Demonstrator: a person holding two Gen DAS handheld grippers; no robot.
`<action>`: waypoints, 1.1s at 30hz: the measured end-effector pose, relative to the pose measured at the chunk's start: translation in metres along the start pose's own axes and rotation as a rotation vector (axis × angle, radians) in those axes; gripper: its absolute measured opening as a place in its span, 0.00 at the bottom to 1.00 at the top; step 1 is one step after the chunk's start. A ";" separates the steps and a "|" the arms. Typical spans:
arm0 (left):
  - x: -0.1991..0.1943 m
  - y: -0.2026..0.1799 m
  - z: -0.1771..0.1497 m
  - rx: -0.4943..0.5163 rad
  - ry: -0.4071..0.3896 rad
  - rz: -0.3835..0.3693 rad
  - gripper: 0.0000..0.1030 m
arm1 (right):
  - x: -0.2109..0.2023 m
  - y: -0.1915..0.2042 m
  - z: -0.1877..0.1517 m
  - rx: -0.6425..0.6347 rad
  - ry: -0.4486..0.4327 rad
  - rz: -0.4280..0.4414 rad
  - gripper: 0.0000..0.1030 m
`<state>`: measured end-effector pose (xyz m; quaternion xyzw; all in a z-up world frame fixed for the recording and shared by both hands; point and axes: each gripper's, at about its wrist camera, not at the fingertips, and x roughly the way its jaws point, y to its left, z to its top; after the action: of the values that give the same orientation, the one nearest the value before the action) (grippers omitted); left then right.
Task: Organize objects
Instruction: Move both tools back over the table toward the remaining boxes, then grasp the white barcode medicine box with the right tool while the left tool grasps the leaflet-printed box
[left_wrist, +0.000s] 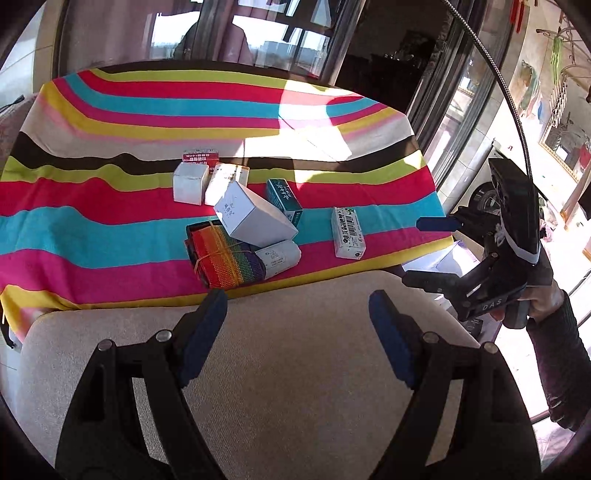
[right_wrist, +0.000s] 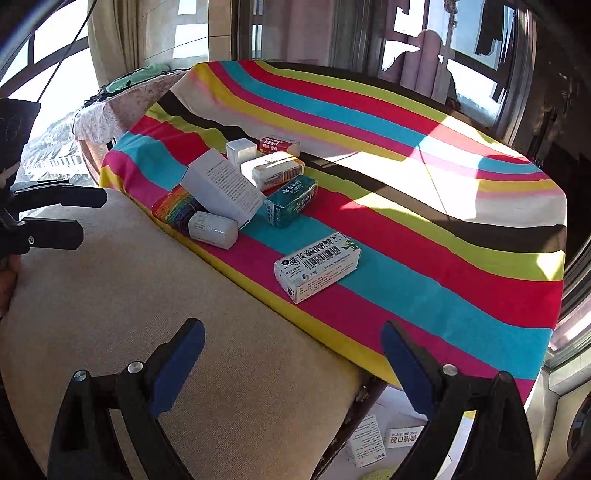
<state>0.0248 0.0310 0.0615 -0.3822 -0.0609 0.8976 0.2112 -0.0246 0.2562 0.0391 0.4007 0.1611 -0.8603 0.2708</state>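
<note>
Both grippers, left (left_wrist: 297, 306) and right (right_wrist: 291, 339), hung released above the beige desk (left_wrist: 295, 369), holding nothing. Ahead of the fingers lay a striped cloth (left_wrist: 110, 236) with clustered boxes (left_wrist: 255, 218); one barcode box (right_wrist: 317, 269) sat apart, nearer the right fingers. Sunlit windows (left_wrist: 258, 44) stood beyond.

We see strong daylight coming through the windows (left_wrist: 258, 44) at twelve o'clock, laying a washed-out white glare patch on the striped cloth (left_wrist: 110, 206) in both views. Boxes (right_wrist: 317, 266) cast short, hard shadows. Both pictures are sharp at the centre, bending heavily into dark rims at the edges.
</note>
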 end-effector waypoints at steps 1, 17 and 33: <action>0.003 -0.001 0.002 -0.001 -0.003 0.014 0.79 | 0.003 -0.003 0.005 -0.019 0.003 0.016 0.95; 0.052 -0.016 0.036 -0.082 -0.005 0.269 0.99 | 0.074 -0.018 0.054 -0.302 0.132 0.161 0.95; 0.100 -0.037 0.046 -0.009 0.073 0.527 0.99 | 0.107 -0.043 0.043 -0.168 0.142 0.226 0.77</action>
<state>-0.0570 0.1093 0.0375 -0.4178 0.0444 0.9070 -0.0293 -0.1331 0.2335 -0.0139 0.4523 0.2052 -0.7771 0.3866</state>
